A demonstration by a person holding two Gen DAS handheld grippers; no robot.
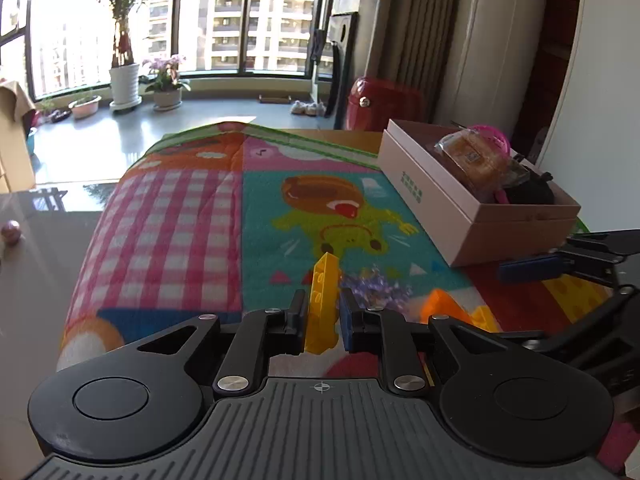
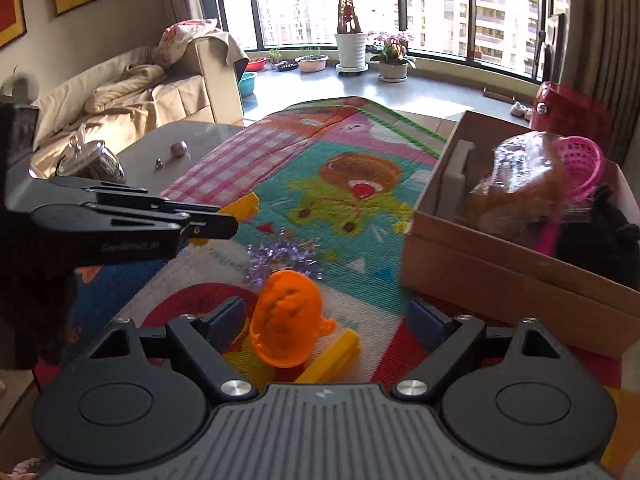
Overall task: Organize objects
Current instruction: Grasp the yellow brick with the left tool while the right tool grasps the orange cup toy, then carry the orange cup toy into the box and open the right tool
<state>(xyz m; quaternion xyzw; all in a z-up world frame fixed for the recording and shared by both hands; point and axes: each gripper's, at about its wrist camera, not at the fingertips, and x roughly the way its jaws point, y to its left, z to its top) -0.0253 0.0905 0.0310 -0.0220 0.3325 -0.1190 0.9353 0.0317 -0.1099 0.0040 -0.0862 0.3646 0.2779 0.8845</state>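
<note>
Two sets of tongs are working over the counter, which is covered with a bright cartoon mat (image 1: 192,208). The left tongs (image 1: 323,320) are pinching a yellow brick (image 1: 321,300) narrowly between their pads, the brick standing nearly upright so it can be carried without slipping — presumably toward the cardboard box (image 1: 432,196) at the mat's right side, where a wrapped pastry (image 1: 472,156), a pink basket (image 2: 580,160) and something black and fuzzy are already lying. The right tongs (image 2: 326,320) are standing wide apart, angled downward, straddling an orange toy (image 2: 288,312) that is resting on the mat against another yellow brick (image 2: 332,356); the pads are not touching it. A purple tinsel piece (image 2: 280,260) is lying loose just beyond — still to be sorted, by my judgement.
</note>
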